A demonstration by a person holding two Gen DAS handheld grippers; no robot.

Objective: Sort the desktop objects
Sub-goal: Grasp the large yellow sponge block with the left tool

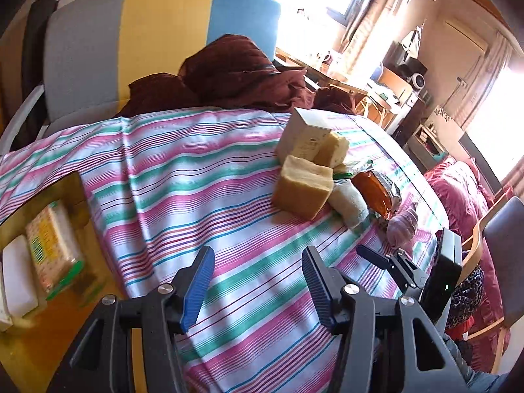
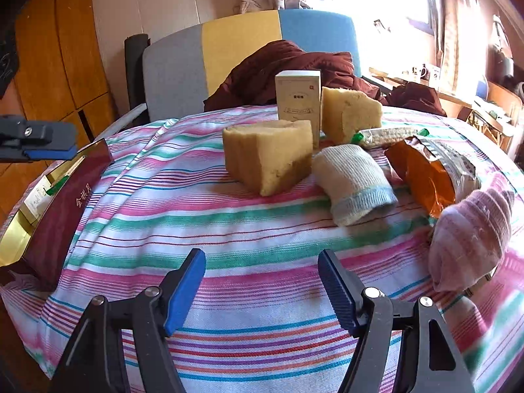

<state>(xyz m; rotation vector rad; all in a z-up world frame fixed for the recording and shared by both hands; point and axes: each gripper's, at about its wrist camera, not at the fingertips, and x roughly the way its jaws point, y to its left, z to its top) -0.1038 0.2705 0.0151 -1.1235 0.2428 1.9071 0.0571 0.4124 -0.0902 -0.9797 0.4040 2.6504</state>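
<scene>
On the striped tablecloth [image 2: 229, 229] lies a cluster: a yellow sponge block [image 2: 268, 157], a second sponge [image 2: 350, 114], an upright white carton [image 2: 298, 98], a rolled white sock [image 2: 353, 183], an orange packet [image 2: 425, 170], a green-ended wrapper [image 2: 389, 136] and a pink sock [image 2: 471, 239]. My right gripper [image 2: 262, 262] is open and empty, short of the sponge block. My left gripper [image 1: 257, 262] is open and empty, over bare cloth left of the sponge block [image 1: 304, 190]. A maroon box with gold lining [image 2: 59, 209] sits at the table's left edge, holding a patterned packet [image 1: 49, 245].
A chair with a grey, yellow and blue back [image 2: 242, 55] stands behind the table, with dark red cloth [image 2: 288, 65] piled on it. Wooden panelling [image 2: 55, 65] is on the left. A cluttered desk [image 1: 376, 91] and a pink bedcover [image 1: 465, 203] lie to the right.
</scene>
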